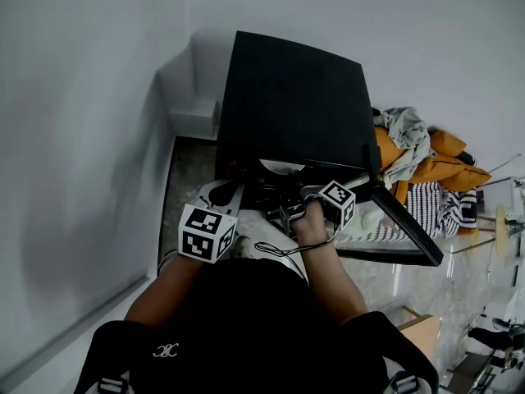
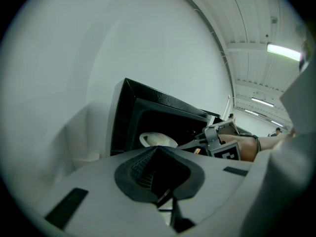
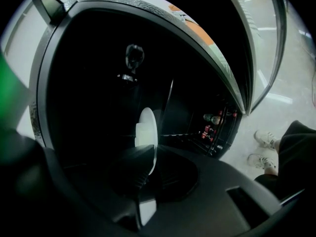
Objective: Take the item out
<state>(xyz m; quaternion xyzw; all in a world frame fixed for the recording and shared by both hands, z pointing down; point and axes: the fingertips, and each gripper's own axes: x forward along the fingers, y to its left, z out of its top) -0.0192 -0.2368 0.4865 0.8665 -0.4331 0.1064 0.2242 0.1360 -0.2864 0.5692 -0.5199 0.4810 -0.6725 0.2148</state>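
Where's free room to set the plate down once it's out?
Free: grey stone strip between wall and oven. Crowded: oven mouth, where the right gripper holds the plate and the left gripper hangs just outside; open door and clothes pile fill the right.

head: steeply down over oven [image 1: 295,97] | left: outside, facing in | right: close inside | shared: plate [image 2: 158,139]

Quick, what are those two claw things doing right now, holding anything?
Left gripper: jaws shut, holding nothing.
Right gripper: jaws shut on the white plate inside the black oven.
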